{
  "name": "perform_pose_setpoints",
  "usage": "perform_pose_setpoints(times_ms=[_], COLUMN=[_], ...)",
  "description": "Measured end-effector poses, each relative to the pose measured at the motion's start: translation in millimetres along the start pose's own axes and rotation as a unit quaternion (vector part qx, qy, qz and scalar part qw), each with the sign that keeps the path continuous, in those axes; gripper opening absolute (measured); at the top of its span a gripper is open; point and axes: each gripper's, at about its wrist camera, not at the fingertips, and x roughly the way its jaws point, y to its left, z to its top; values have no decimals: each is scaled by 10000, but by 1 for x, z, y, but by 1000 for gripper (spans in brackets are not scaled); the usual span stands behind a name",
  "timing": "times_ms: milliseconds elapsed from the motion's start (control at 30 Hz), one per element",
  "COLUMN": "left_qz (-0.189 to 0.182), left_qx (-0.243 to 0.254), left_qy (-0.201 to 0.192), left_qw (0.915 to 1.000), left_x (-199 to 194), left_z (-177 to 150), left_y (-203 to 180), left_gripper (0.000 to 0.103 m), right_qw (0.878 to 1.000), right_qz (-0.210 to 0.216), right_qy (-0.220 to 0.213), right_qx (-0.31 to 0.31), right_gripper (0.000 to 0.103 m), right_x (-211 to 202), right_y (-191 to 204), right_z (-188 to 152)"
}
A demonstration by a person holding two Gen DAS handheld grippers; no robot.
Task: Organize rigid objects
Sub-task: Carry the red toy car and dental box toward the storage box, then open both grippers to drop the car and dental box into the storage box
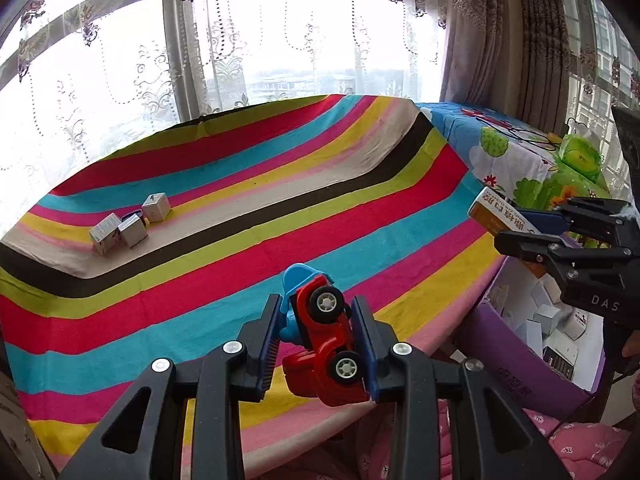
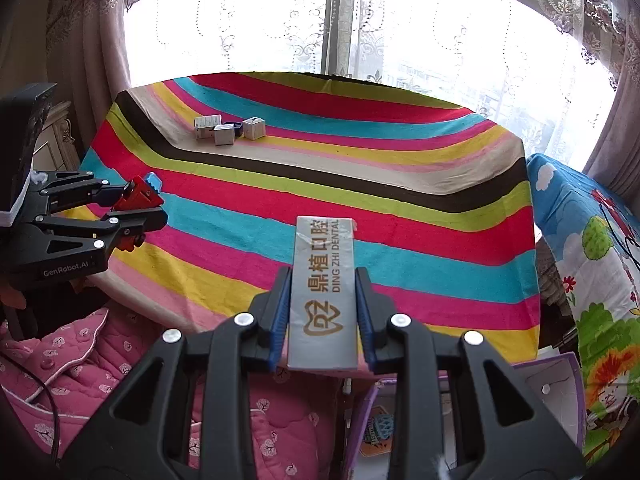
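My left gripper [image 1: 316, 320] is shut on a red and blue toy truck [image 1: 328, 336], held on its side above the near edge of the striped table [image 1: 240, 208]. It also shows in the right wrist view [image 2: 138, 206] at far left with the truck [image 2: 138, 196]. My right gripper [image 2: 322, 300] is shut on a silver dental box [image 2: 324, 292] with gold lettering, above the table's near edge. In the left wrist view that gripper [image 1: 516, 226] holds the box [image 1: 496, 210] at far right. Three small white boxes [image 1: 128, 224] sit grouped at the table's far side, also in the right wrist view [image 2: 228, 128].
A purple cardboard box [image 1: 520, 360] holding several small white boxes stands on the floor right of the table, partly seen in the right wrist view [image 2: 560, 380]. A second table with a cartoon cloth [image 1: 520, 152] stands to the right. A pink quilted fabric [image 2: 100, 360] lies below.
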Motion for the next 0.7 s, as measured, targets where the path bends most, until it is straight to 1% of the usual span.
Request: perform_pose_setpoints(times_ms=[67,133,267,367,500,633,700], left_qz=[-141,-406,-991,-1401,-1884,-2333,-2631], left_qx=[268,471,921,1263,1683,1860,1855], left_qy=[-61,-47,96,274,489,595,606], left_qw=[9995,9981,9908,9817,9663,9526,9448], left_x=[1,4,18,35,51,59,61], left_z=[9,17,30,37,39,36,33], left_y=[-22,-45,-98,-140,-194,-234,-246], left_gripper=[36,36,36,36,36,36,36], right_qw=[9998,9991,9954,9906,9806,9680,9618], right_qz=[-154,-324,-695,-984,-1359,-1696,-1850], right_qy=[-9,-3,28,111,308,563,656], right_qx=[127,282,658,946,1378,1762,1908], right_gripper=[34,34,34,34,34,34,34], right_x=[-9,-18,-38,-51,-64,-73,-79], right_y=[-14,-29,-63,-89,-124,-154,-166], right_z=[-8,-17,-39,-60,-93,-123,-134])
